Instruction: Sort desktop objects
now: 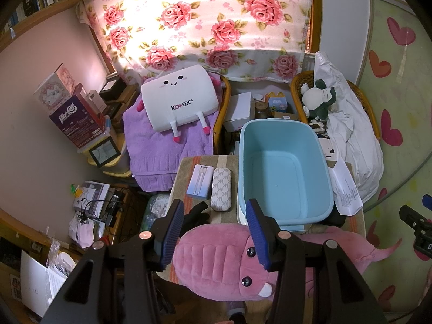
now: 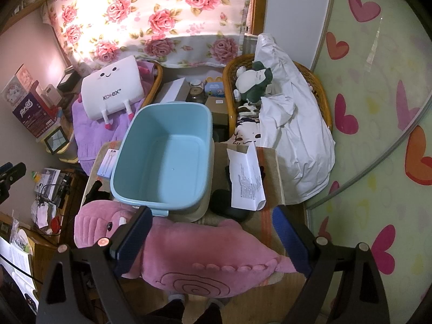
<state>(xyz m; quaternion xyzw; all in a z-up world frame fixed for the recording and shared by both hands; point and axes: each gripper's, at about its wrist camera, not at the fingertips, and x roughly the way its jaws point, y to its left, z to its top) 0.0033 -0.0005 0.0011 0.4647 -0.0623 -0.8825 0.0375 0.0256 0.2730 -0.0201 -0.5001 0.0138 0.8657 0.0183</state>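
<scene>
Left gripper [image 1: 213, 233] parted above soft pink plush toy [image 1: 229, 264], lower centre; right gripper [image 2: 213, 239] spread wide over its tail, grasping nothing. Smooth pale-blue plastic tub [image 1: 283, 170] behind, empty. Folded paper [image 2: 247, 178] right. Ribbed power bank [image 1: 199, 182], patterned case [image 1: 221, 189] left on woven surface [image 1: 224, 162].

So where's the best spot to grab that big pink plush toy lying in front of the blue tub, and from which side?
Probably from above, across its width. The pink plush toy lies flat and long across the front of the table, wider than one gripper spans. The open left gripper already hangs over the ridged head end, the open right gripper over the body; pinch the soft stuffing there, one at each end.
</scene>
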